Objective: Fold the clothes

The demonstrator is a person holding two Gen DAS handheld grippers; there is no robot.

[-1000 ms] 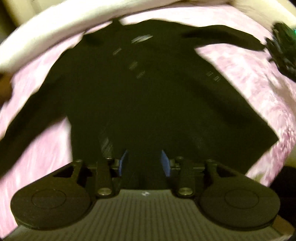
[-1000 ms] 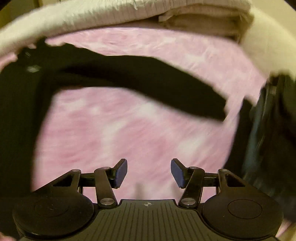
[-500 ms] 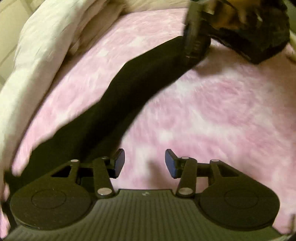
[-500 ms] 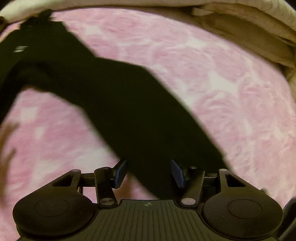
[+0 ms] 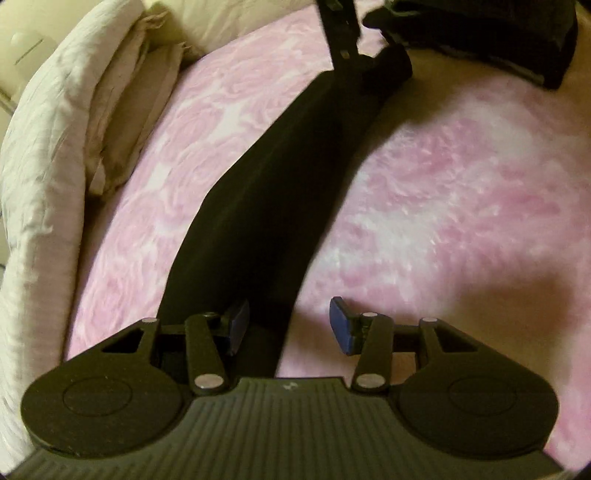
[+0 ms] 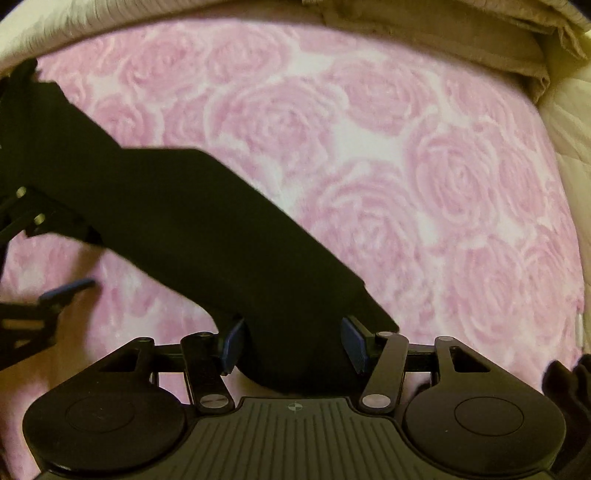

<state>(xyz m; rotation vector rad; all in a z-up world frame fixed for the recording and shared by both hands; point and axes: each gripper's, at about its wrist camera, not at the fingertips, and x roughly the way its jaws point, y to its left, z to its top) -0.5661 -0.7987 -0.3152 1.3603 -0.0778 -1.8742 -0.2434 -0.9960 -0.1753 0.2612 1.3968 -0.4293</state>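
A black long-sleeved garment lies on a pink rose-patterned blanket (image 5: pixel 461 192). One sleeve (image 5: pixel 273 192) stretches flat from my left gripper up to the cuff (image 5: pixel 391 66). My left gripper (image 5: pixel 290 326) is open low over the sleeve's inner end, its left pad above the cloth and its right pad above bare blanket. My right gripper (image 6: pixel 295 345) points down, open, with the cuff end (image 6: pixel 295 325) lying between its pads. One finger of the right gripper (image 5: pixel 341 40) shows by the cuff. The left gripper (image 6: pixel 48 254) shows at the far left, straddling the sleeve (image 6: pixel 166 210).
A pile of dark folded clothes (image 5: pixel 480 33) lies beyond the cuff. White bedding and pillows (image 5: pixel 55 155) bank up along the left side. A beige folded blanket (image 6: pixel 443 40) lies at the bed's far edge. More dark cloth (image 6: pixel 569 387) sits at the right.
My left gripper swung from over the garment's body to the sleeve, sinking, rolling and opening a little wider. My right gripper slid along the sleeve until the cuff lay between its pads.
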